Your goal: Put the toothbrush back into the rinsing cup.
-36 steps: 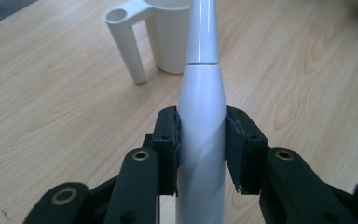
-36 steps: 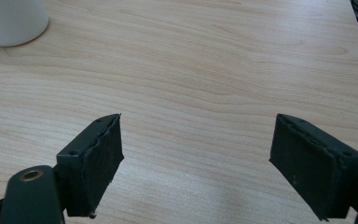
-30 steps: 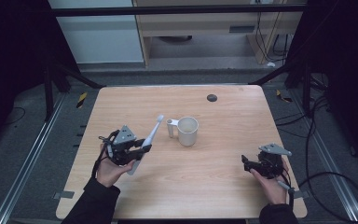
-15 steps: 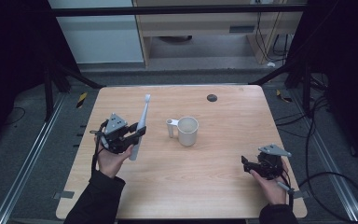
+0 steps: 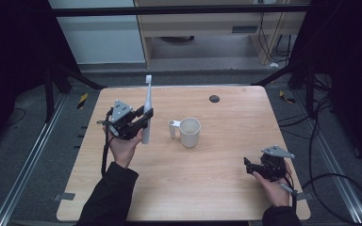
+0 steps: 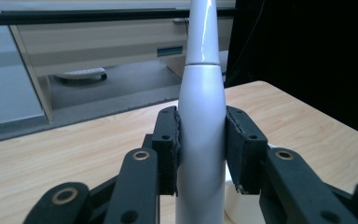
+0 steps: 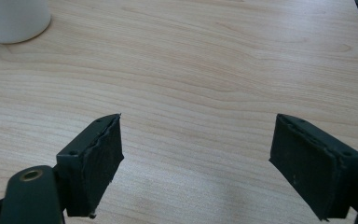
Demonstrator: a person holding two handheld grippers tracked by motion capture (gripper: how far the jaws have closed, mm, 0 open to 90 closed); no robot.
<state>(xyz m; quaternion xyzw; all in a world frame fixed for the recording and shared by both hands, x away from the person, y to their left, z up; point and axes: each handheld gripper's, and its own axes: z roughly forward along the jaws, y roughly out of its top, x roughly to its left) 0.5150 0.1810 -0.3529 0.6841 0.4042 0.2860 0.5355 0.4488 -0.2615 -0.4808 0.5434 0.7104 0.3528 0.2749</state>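
A: What do the left gripper's (image 5: 143,117) jaws hold?

B: They are clamped on the white electric toothbrush (image 6: 201,140), which stands upright between the pads, brush end up.

A: And the mug (image 5: 188,132)?

B: It sits on the surface (image 5: 217,188) just beyond those jaws.

A: The right gripper (image 7: 198,161)?

B: Its jaws stand wide apart over bare wood, the mug well ahead of them.

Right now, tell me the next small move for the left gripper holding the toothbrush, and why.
Probably carry it sideways until it hangs over the mug's mouth. The left gripper is shut on the white electric toothbrush, held about upright and clear of the table. The white mug stands open-topped beside it, some way off. The right gripper rests open, away from both.
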